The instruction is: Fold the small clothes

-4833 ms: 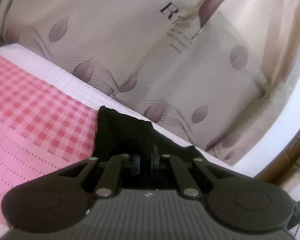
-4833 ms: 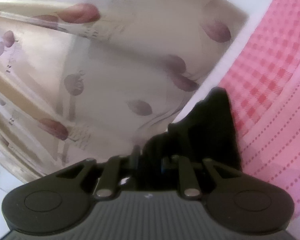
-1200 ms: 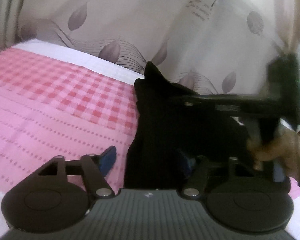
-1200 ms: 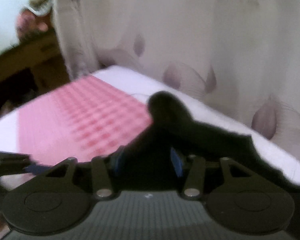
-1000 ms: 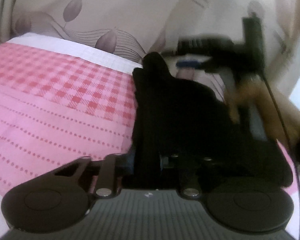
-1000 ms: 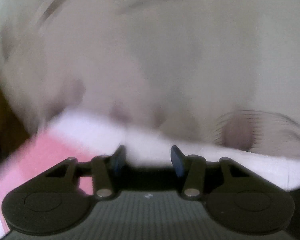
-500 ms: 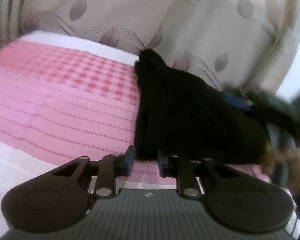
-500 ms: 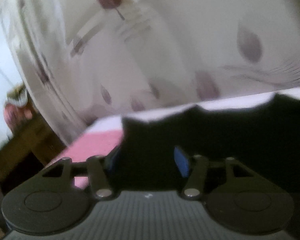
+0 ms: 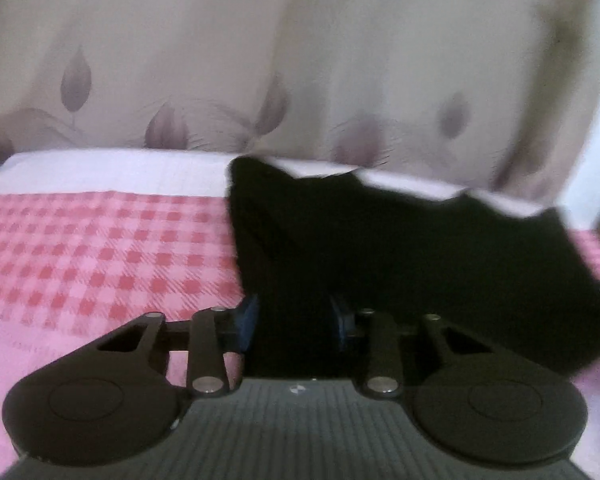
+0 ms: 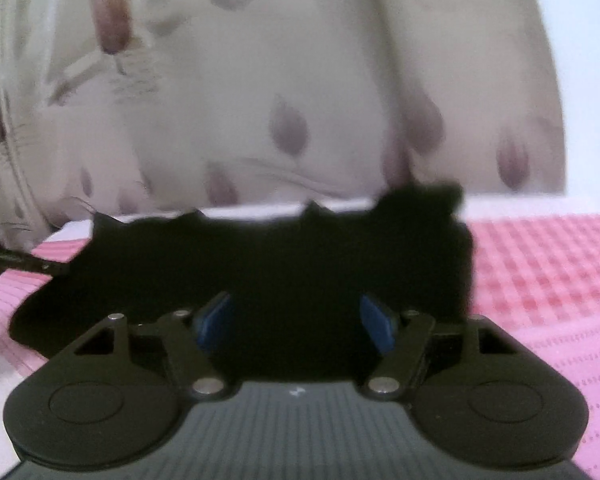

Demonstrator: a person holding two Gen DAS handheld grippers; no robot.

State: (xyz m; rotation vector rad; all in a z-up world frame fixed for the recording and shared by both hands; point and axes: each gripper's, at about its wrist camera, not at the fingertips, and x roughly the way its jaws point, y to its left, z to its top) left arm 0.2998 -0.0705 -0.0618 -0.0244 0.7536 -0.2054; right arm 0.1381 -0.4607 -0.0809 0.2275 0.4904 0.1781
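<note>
1. The step in hand looks like the start of a fresh fold: both tools are set low at the near edge of the black garment (image 9: 420,248), which lies bunched on the pink checked bedcover (image 9: 100,248), its far edge reaching the white strip in front of the leaf-patterned curtain (image 9: 180,60).

2. The left gripper (image 9: 294,318) has its blue pads (image 9: 247,318) a moderate gap apart, with dark cloth filling the space between them. Whether the pads press the cloth cannot be told; they look apart from it, not clamped.

3. The right gripper (image 10: 296,320) is spread wide, its blue pads (image 10: 374,320) well apart on either side of the garment's near edge (image 10: 260,264). It holds nothing.

4. Both tools point forward and nearly level along the bed toward the curtain, close over the cover. From the left view the garment runs off to the right; from the right view it runs off to the left, so the tools appear to sit at its two ends.

5. The next move probably calls for closing each pair of pads on the near hem, then lifting and carrying it over toward the far edge.

6. The risk is pinching several layers or the bedcover, since the dark cloth hides its own folds.
</note>
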